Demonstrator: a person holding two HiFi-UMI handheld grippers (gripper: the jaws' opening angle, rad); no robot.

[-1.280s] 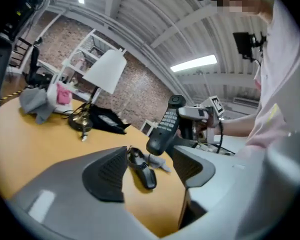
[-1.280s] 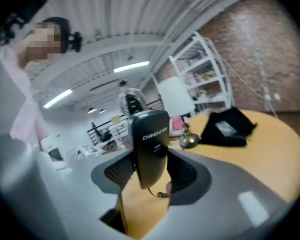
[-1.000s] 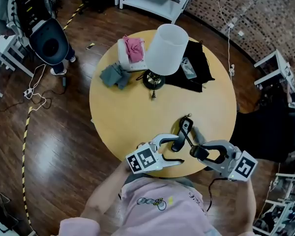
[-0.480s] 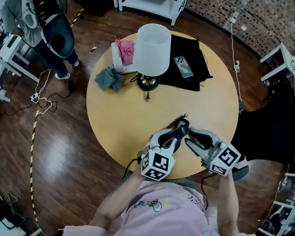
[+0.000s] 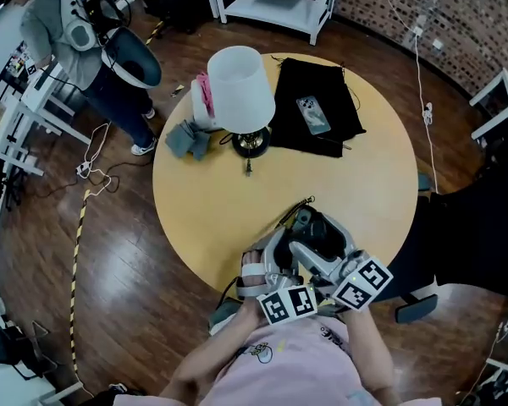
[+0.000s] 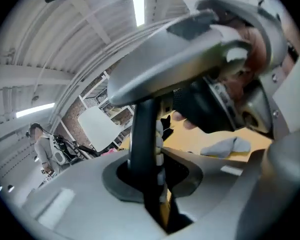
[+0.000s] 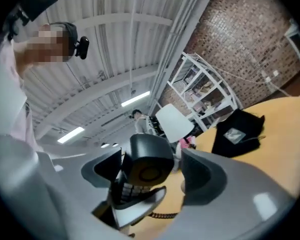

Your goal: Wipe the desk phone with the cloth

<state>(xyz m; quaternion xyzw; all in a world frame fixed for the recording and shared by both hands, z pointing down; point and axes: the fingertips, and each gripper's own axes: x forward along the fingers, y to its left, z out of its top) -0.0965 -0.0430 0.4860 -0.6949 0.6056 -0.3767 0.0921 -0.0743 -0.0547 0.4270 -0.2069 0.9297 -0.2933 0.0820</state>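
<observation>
Working at the near edge of the round table [image 5: 212, 218], close in front of the body. Gripping the phone [image 5: 320, 229] with the left gripper [image 5: 288, 242]: jaws just closed and now clenched on its thin dark side, with a row of pale keys showing along the edge between the pads. Holding the right gripper [image 5: 322, 256] hard up beside the left one, marker cubes nearly touching. Jaws there just opened and standing wide, released. Keeping the phone's round end and keypad between them in the right gripper view, close to one jaw and well clear of the other, with no pad seen pressing. Impossible to tell whether that nearer jaw touches. Trailing a coiled cord [image 7: 162, 215] from the underside of the phone down toward the table top. Hard to tell from the head view whether the phone rests on the table or hangs just above it.

Leaving the grey cloth [image 5: 189, 139] crumpled at the far left rim of the table, just beside a lamp [image 5: 241, 87] with a white shade and a white box [image 5: 200, 112] holding a pink cloth [image 5: 205, 91]. Well apart from both grippers and from the phone. Showing a black cloth [image 5: 339, 100] spread at the far side, right of the lamp, with a small flat device [image 5: 311, 114] lying on it.
</observation>
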